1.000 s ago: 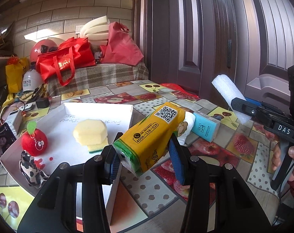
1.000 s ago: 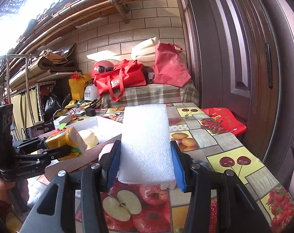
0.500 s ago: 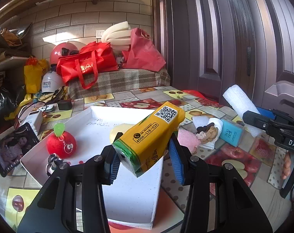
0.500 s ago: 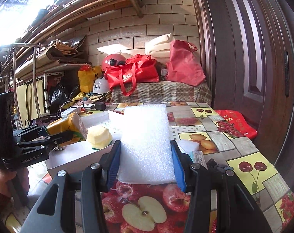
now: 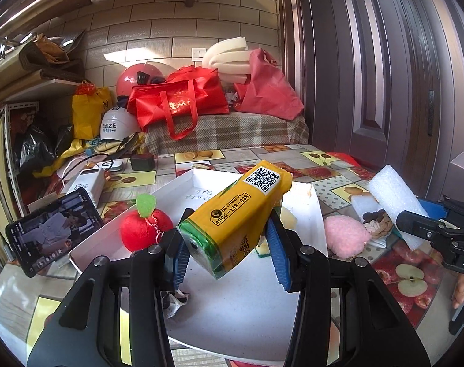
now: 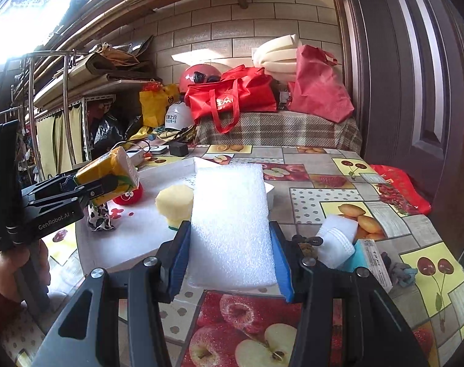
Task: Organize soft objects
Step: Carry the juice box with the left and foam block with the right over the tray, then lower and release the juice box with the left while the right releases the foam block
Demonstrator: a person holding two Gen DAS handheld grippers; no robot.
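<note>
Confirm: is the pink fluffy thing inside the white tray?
No, the pink fluffy thing lies on the tablecloth just outside the white tray.

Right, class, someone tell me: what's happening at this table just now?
A person holds a gripper in each hand. The left gripper is shut on a yellow tissue pack, held above the white tray. The right gripper is shut on a white foam sheet beside that tray. A red plush apple and a yellow sponge already lie in the tray.
</note>
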